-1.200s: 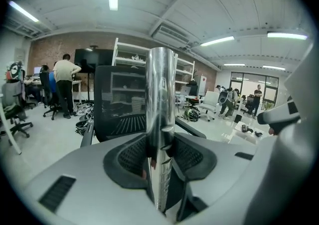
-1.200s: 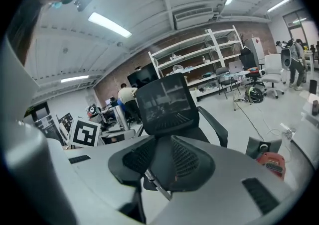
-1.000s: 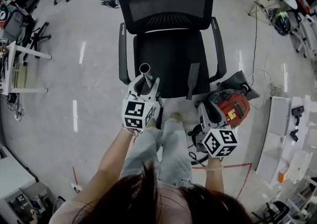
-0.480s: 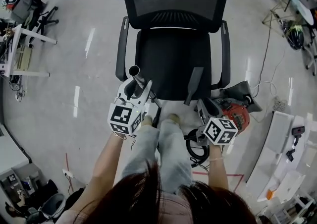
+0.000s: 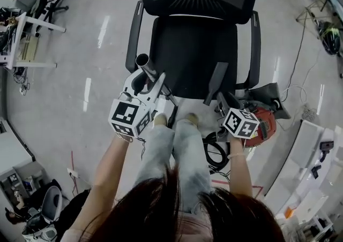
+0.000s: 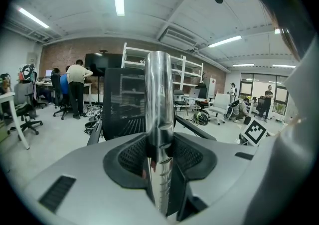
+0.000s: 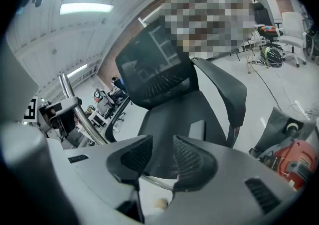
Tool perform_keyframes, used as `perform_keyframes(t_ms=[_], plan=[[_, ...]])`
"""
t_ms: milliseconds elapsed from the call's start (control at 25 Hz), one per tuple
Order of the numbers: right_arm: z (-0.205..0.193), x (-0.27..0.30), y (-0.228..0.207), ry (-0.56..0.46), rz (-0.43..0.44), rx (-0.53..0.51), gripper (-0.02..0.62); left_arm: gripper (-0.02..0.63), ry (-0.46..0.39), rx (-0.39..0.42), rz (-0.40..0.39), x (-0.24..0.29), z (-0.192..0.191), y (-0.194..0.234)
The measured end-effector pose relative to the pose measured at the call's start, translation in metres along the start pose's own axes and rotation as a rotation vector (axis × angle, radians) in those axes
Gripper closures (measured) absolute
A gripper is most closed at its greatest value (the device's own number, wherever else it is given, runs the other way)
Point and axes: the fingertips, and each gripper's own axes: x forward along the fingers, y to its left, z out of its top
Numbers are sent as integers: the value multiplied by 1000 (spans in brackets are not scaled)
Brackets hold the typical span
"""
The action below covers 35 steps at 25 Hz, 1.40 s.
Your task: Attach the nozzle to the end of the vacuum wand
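A chrome vacuum wand (image 5: 146, 67) rises toward the black office chair, its open end up, and my left gripper (image 5: 143, 87) is shut on it. In the left gripper view the wand (image 6: 159, 119) stands clamped between the dark pads. A flat grey nozzle (image 5: 216, 82) lies on the chair seat (image 5: 187, 59) near its front right. My right gripper (image 5: 224, 103) hangs just in front of the nozzle with its jaws opening and nothing between them. In the right gripper view (image 7: 162, 149) the nozzle (image 7: 197, 132) lies beyond the pads, and the wand (image 7: 82, 114) slants at the left.
A red vacuum body (image 5: 266, 123) sits on the floor right of the chair, with a black hose (image 5: 215, 152) coiled by my feet. The chair's armrests (image 5: 254, 43) flank the seat. Desks and other chairs stand at the room's edges.
My right gripper has come down and forward to the front of the chair seat, near the nozzle, with its jaws spreading. The left gripper keeps its hold on the wand.
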Motion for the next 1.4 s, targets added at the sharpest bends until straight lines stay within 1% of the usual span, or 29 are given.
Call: perform_keyframes(t_ms=[360, 560, 720, 1000, 1400], plan=[[-31, 35, -32, 34, -25, 42, 443, 448, -20, -8, 7, -7, -6, 6], [-41, 50, -45, 25, -38, 88, 428, 448, -49, -21, 26, -13, -8, 10], [-48, 63, -57, 24, -60, 99, 414, 448, -69, -22, 20, -12, -9, 12], [-68, 95, -77, 78, -64, 111, 373, 448, -76, -31, 7, -14, -13, 15], [-89, 123, -100, 167, -79, 131, 354, 448, -70, -38, 17, -15, -15, 17]])
